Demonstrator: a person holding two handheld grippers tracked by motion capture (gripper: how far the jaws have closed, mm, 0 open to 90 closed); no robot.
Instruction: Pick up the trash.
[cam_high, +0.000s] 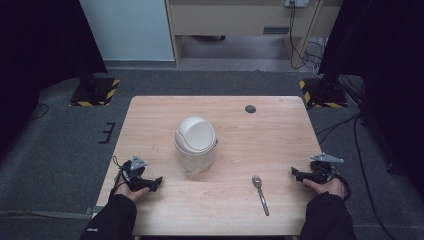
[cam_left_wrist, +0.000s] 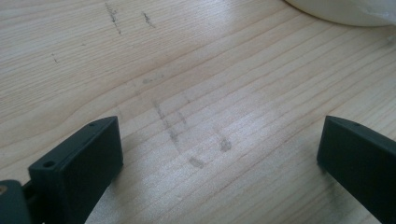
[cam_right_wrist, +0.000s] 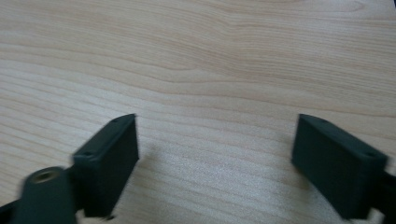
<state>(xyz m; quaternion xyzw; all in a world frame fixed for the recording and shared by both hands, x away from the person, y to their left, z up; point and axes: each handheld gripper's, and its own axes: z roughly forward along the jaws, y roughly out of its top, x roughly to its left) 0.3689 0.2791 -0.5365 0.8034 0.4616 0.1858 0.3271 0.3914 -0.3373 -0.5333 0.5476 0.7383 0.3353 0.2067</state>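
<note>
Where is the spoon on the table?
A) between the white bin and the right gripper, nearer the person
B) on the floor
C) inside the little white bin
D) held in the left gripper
A: the spoon lies flat on the table, to the right of the white swing-lid bin and left of the right gripper.

Table (cam_high: 225, 210): light wood grain, faint grey scuffs. Bin (cam_high: 195, 143): white dome lid, clear body. Spoon (cam_high: 260, 193): silver. Both grippers' jaws black. Floor (cam_high: 55, 150): dark grey carpet.
</note>
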